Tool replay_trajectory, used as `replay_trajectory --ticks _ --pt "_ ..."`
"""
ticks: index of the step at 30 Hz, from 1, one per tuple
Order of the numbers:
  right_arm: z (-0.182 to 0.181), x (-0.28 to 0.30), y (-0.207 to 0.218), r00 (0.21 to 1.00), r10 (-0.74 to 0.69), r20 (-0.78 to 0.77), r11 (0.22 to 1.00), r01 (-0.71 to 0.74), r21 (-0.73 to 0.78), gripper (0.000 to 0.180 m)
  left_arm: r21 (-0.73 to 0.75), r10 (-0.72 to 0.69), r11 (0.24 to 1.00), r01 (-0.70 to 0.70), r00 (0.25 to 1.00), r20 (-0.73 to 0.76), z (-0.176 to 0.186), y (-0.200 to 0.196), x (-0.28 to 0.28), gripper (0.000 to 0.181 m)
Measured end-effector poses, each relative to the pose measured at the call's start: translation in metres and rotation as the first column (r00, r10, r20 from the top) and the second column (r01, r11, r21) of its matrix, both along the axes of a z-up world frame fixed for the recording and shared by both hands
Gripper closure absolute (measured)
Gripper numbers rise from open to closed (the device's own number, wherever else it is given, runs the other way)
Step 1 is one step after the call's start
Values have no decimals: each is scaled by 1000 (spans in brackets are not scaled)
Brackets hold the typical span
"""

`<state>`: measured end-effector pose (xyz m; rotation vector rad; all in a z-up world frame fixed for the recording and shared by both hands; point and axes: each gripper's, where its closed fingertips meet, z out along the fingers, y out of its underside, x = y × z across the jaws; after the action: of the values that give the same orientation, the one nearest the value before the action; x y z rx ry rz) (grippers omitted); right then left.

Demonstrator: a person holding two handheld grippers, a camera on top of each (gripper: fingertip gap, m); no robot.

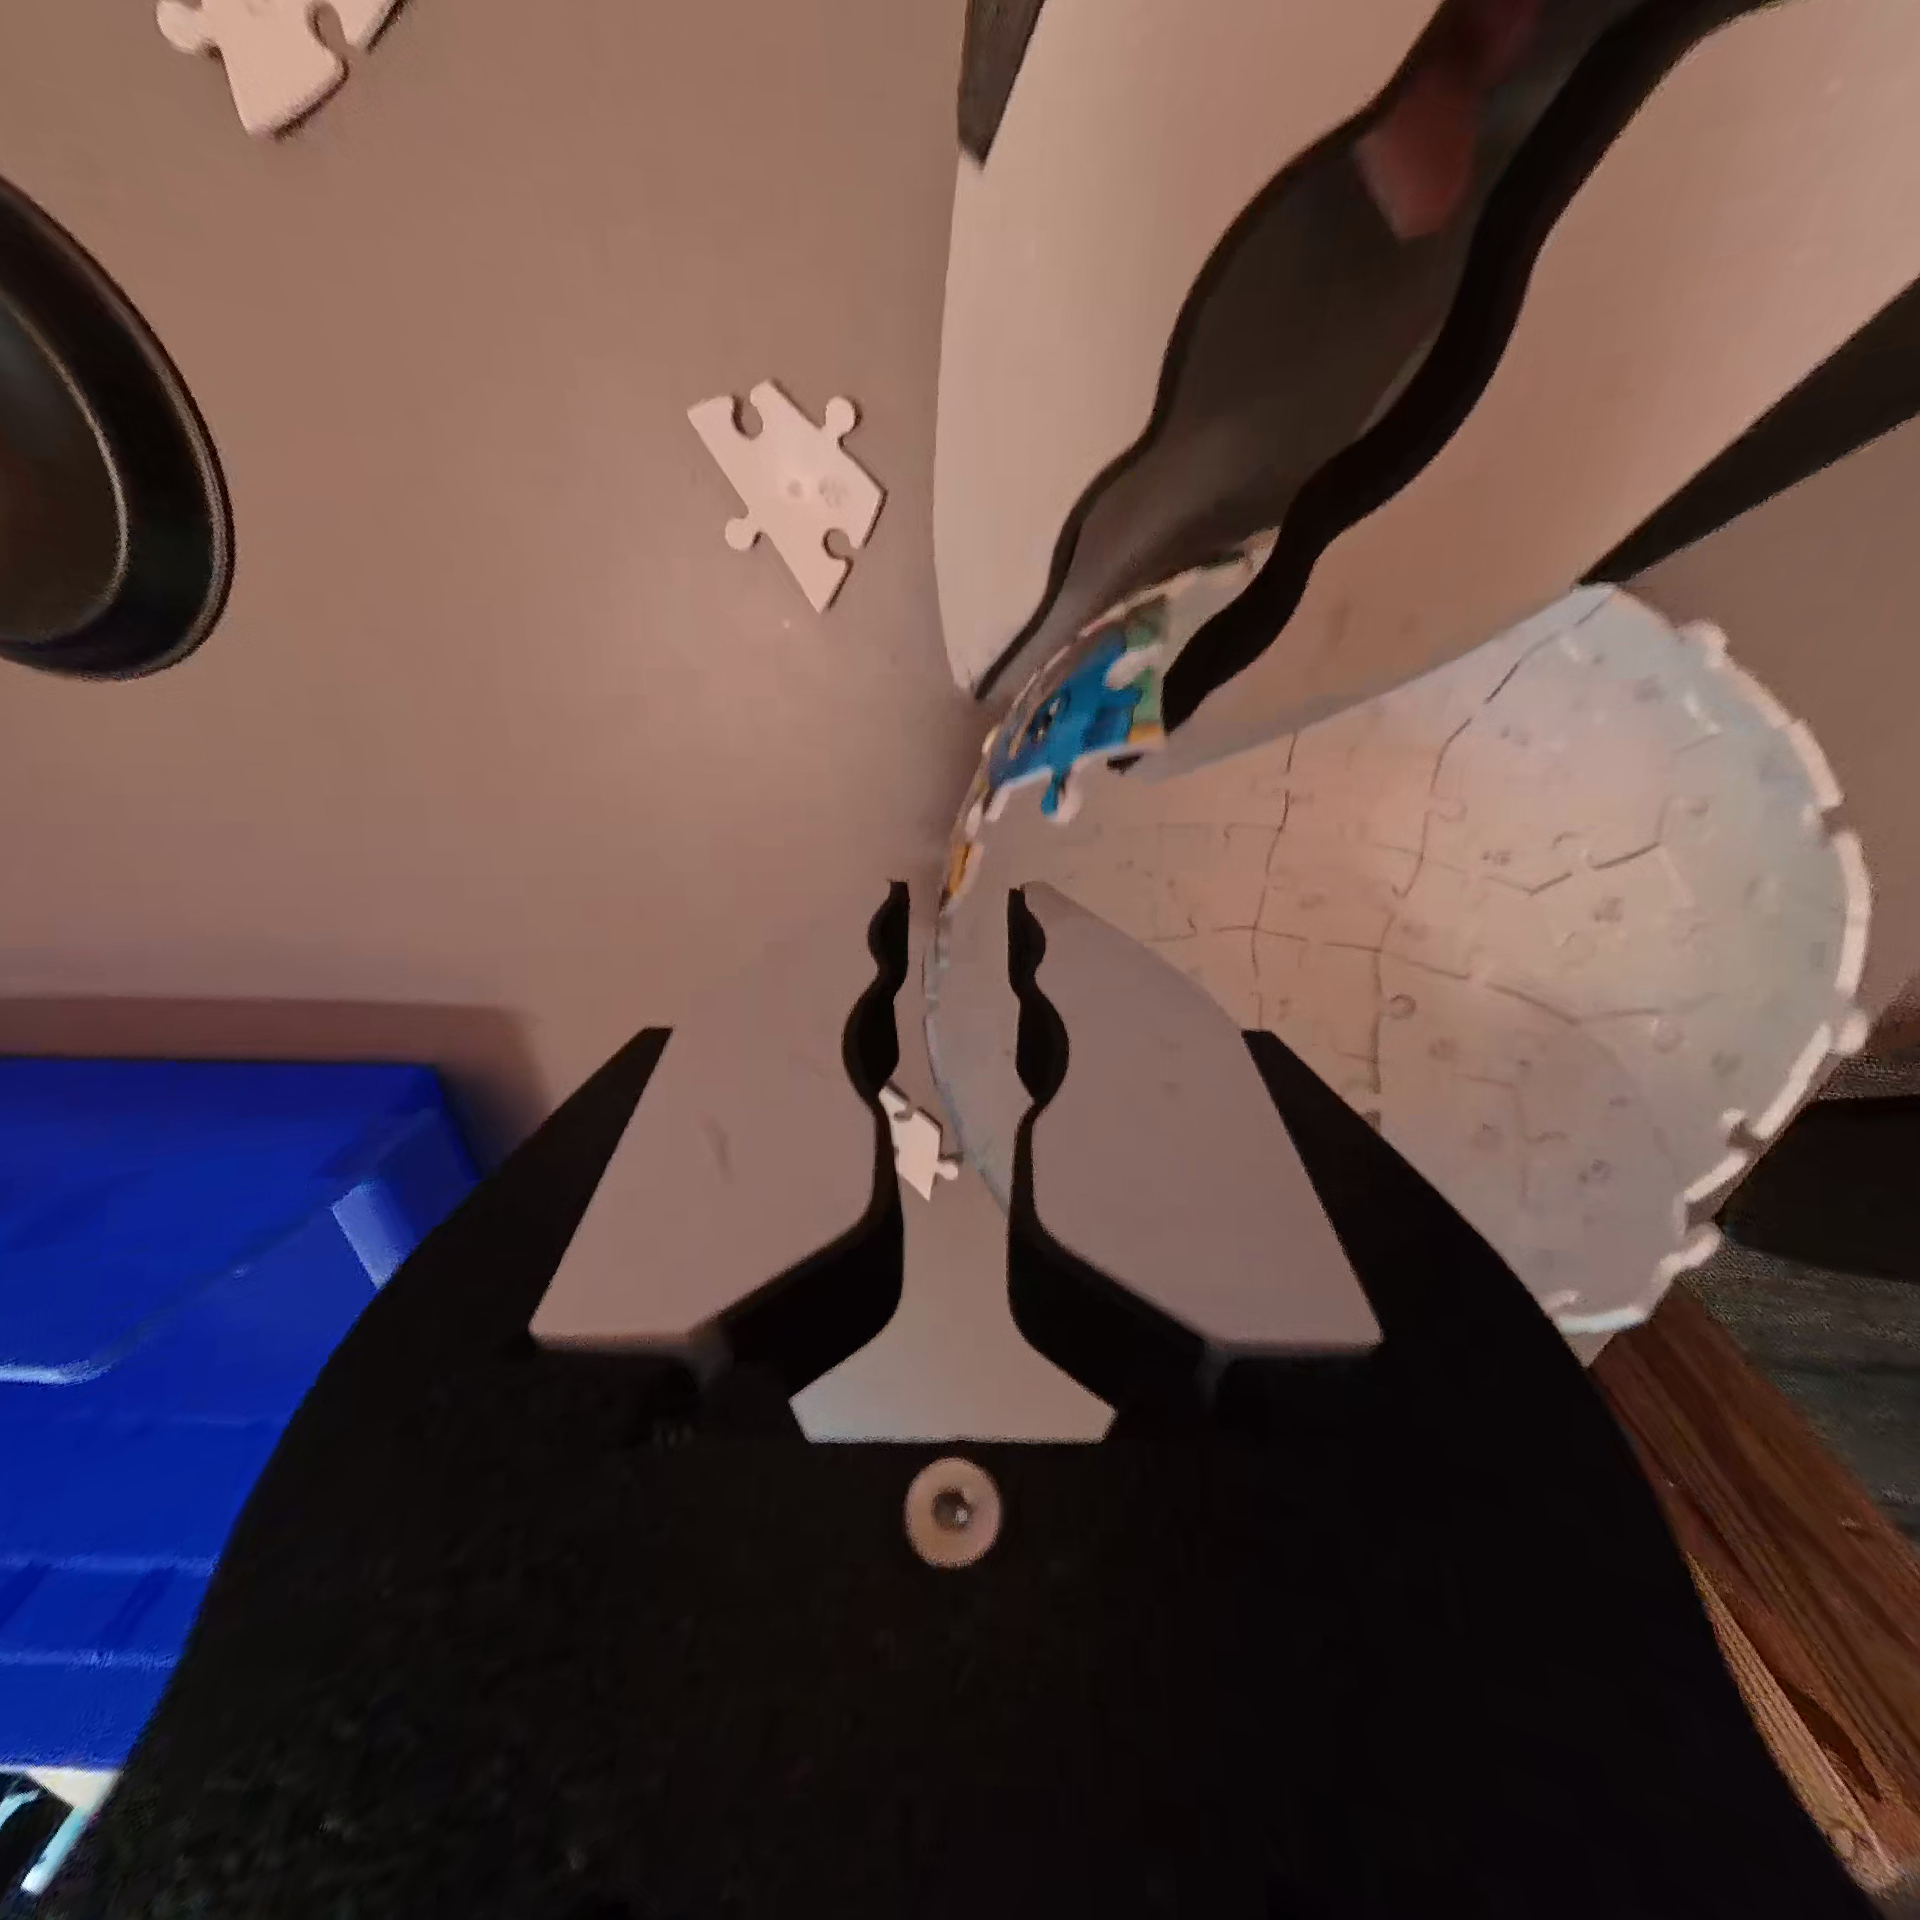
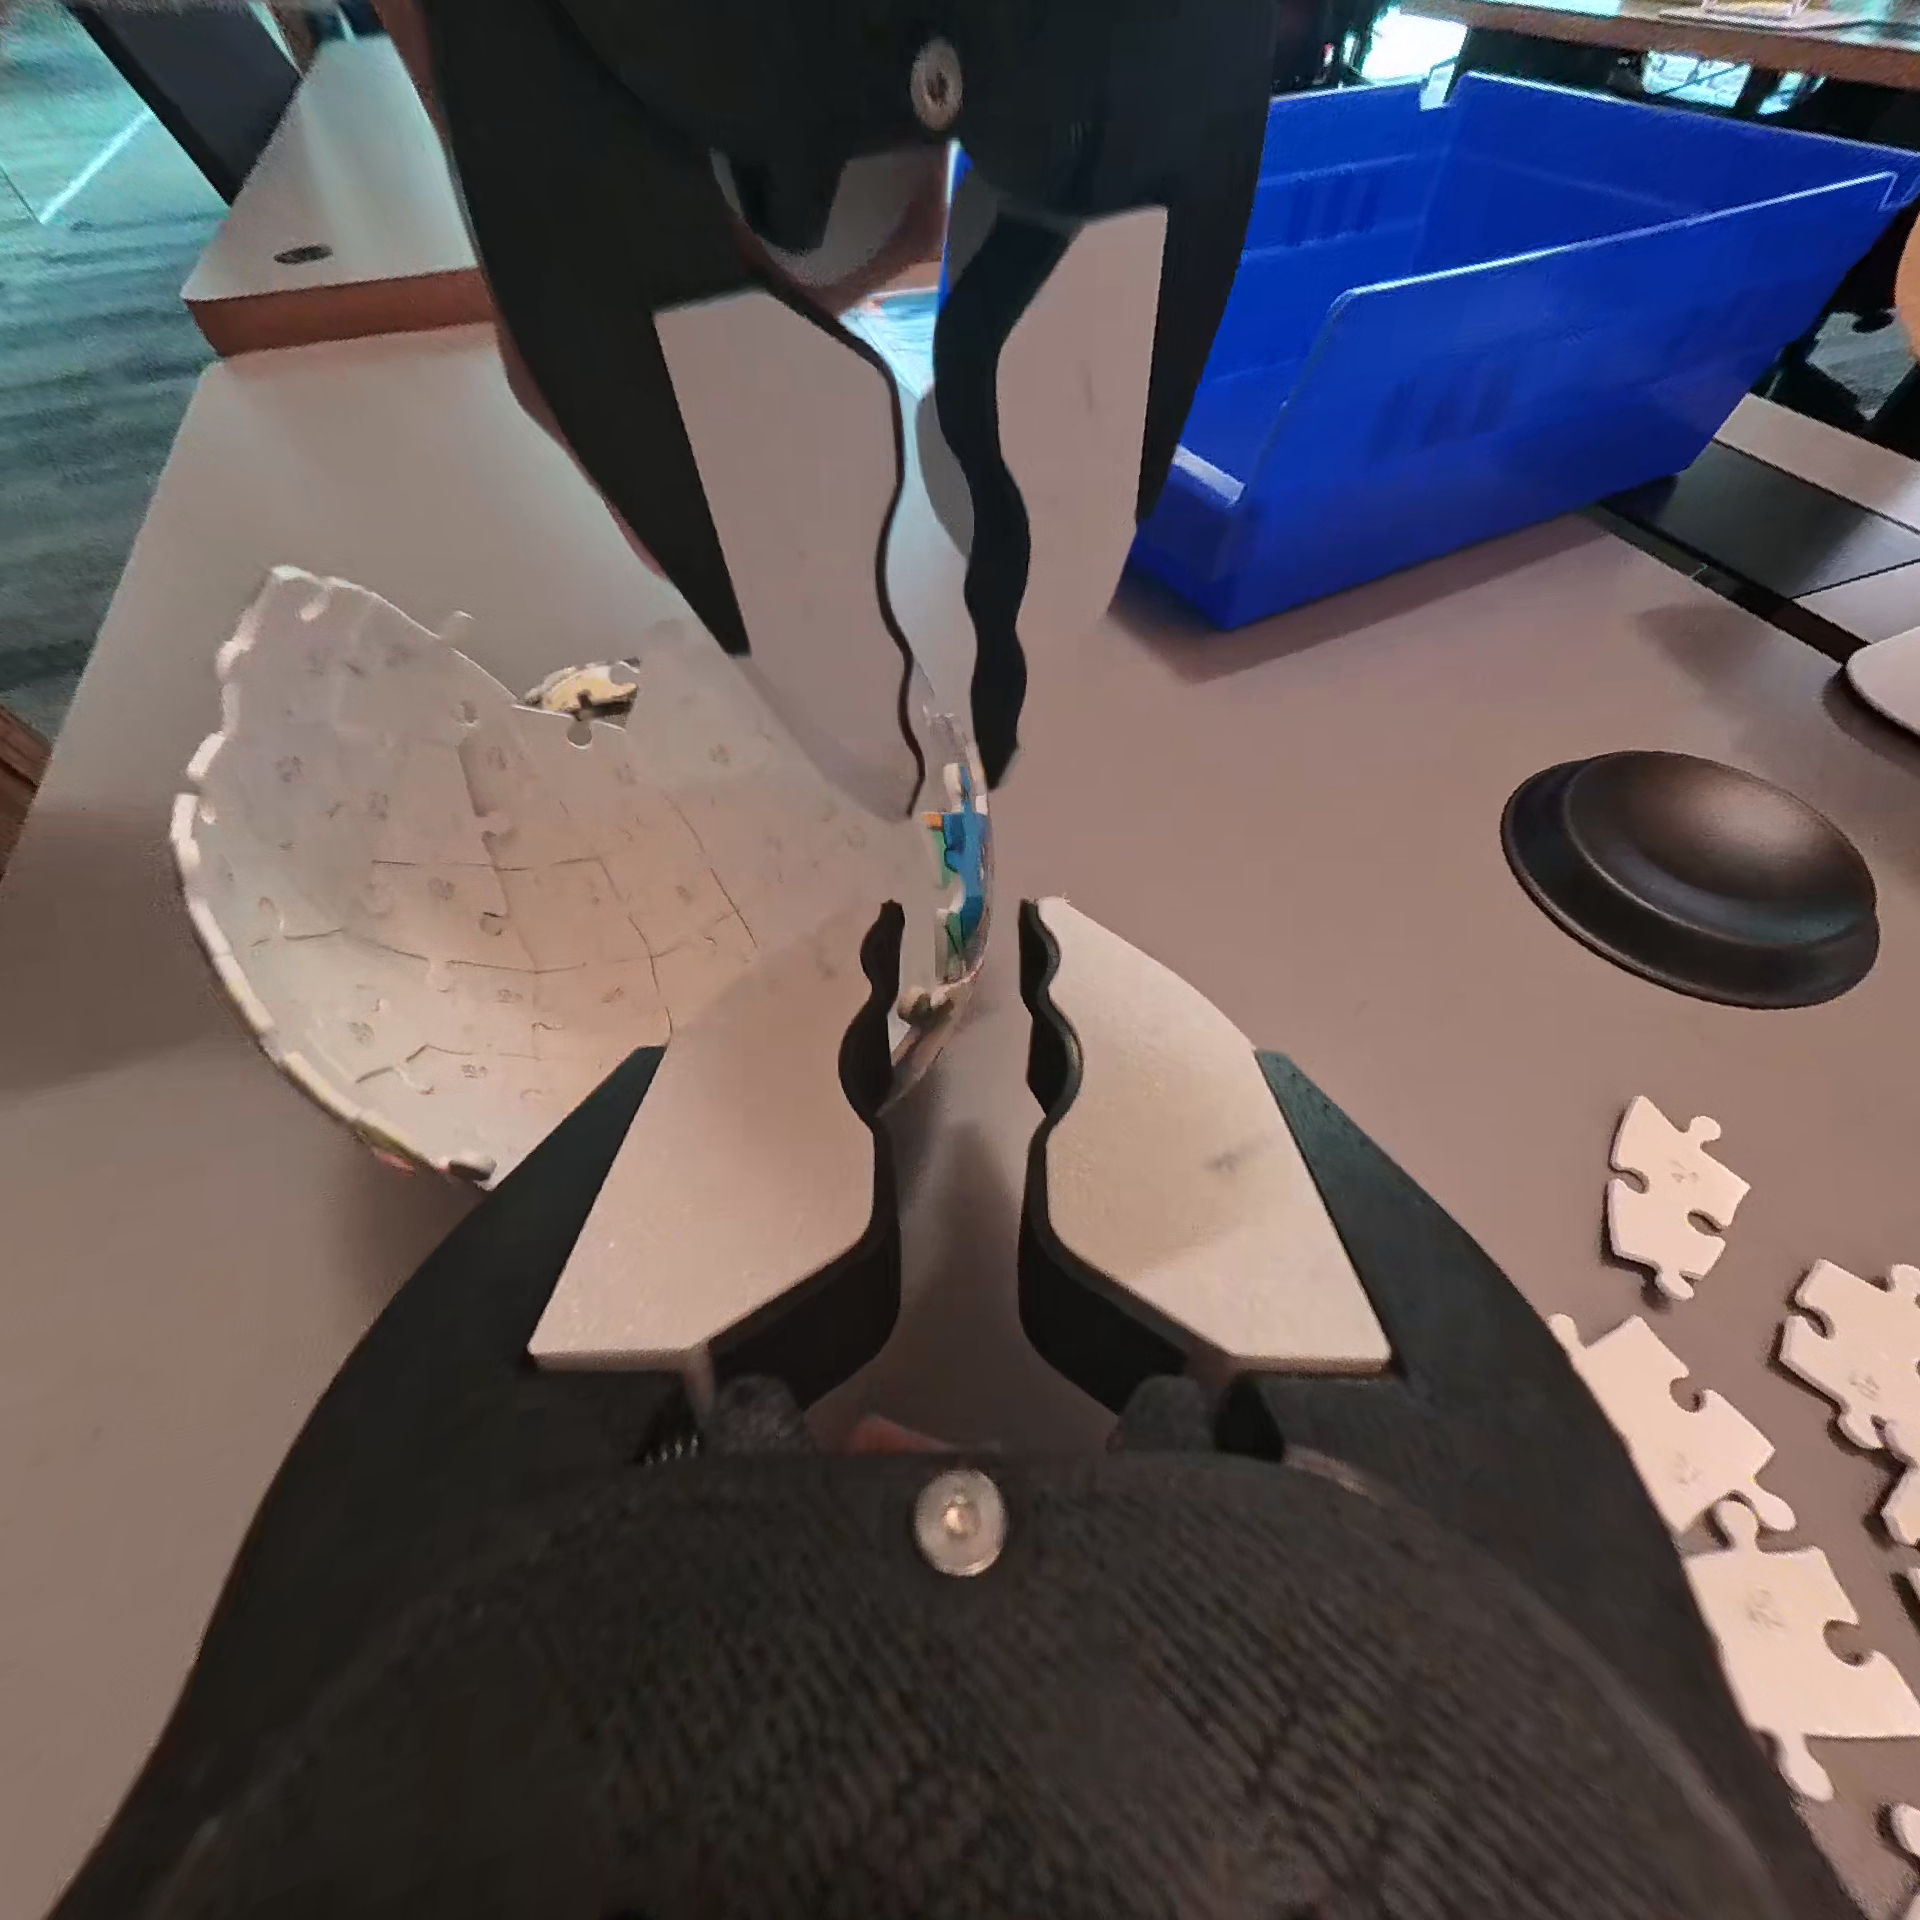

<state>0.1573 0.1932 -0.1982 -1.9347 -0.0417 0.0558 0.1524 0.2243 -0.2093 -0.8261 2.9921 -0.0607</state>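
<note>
Two grippers meet over a grey-brown surface, both at the rim of a curved puzzle shell, a bowl-like piece of a ball puzzle whose white inner face bears small printed marks too faint to read. The left gripper has its fingers narrowed around the shell's edge, and in the right wrist view they pinch that edge from above, so it grips the shell. The right gripper stands with its fingers moderately parted on either side of the same rim, where a blue and green printed piece shows; whether the pads touch it I cannot tell, as the rim there is blurred. Right of the right gripper's fingers lie loose white puzzle pieces, some cut off by the frame, and beyond them a black domed disc sits on the surface. A blue plastic bin stands farther ahead to the right. Left of the left gripper's fingers a single white piece lies face down. Past the surface's far edge are a wood-trimmed bench and grey carpet.
</note>
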Motion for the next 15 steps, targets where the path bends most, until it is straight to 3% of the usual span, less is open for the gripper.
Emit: replay_trajectory --ticks 6,15 --pt "0 -1 0 1000 1 17 1000 -1 0 159 86 -54 995 57 998 -39 -9 8 1 172" --pt "0 -1 -2 1000 3 19 1000 -3 6 158 57 -62 996 69 992 -107 -11 10 -2 175"
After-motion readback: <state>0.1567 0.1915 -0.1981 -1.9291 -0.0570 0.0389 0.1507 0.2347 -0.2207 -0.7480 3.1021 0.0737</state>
